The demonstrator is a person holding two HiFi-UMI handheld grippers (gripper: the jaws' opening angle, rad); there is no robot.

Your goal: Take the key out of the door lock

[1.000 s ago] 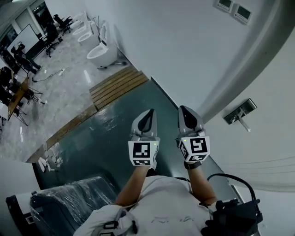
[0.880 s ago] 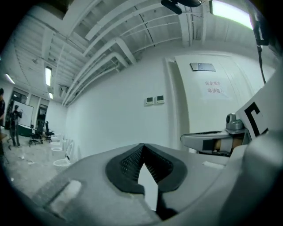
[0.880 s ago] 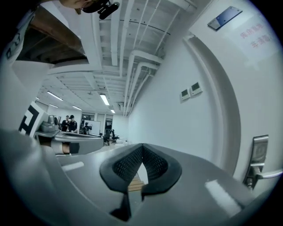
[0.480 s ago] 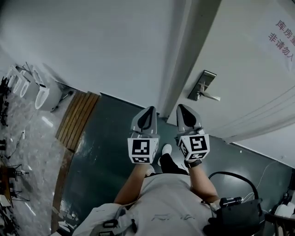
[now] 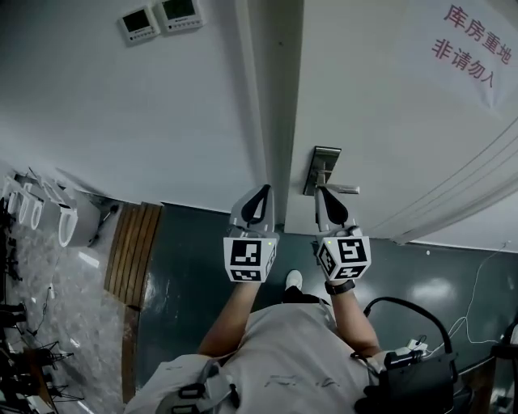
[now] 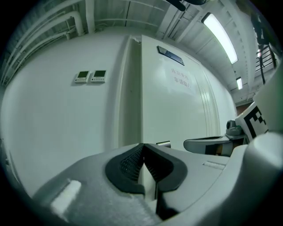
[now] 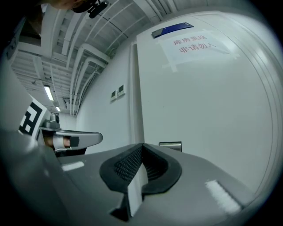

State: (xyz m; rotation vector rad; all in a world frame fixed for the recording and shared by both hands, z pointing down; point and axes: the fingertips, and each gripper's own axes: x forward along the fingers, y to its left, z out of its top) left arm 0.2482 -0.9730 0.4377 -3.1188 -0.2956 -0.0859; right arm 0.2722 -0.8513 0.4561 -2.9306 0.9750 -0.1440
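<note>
The white door [image 5: 388, 121] carries a metal lock plate [image 5: 324, 164] with a lever handle [image 5: 343, 190] below it. I cannot make out a key in any view. My right gripper [image 5: 324, 194] is shut and empty, its tips just below the plate and over part of the handle. Beside it, my left gripper [image 5: 259, 192] is shut and empty in front of the door frame [image 5: 275, 105]. In the left gripper view the plate's top [image 6: 163, 144] peeks over the shut left gripper [image 6: 142, 148]. The right gripper view shows the plate [image 7: 170, 145] just past the shut right gripper [image 7: 142, 148].
A sign with red print [image 5: 469, 44] is taped high on the door. Two wall control panels [image 5: 158, 18] sit left of the frame. Wooden boards [image 5: 133, 251] and white toilets [image 5: 65, 226] lie on the floor at left. A black bag with a cable [image 5: 413, 372] hangs at my right hip.
The head view has swung toward the door: the lock plate moved from the right edge to just above my right gripper. Both grippers stay shut, side by side.
</note>
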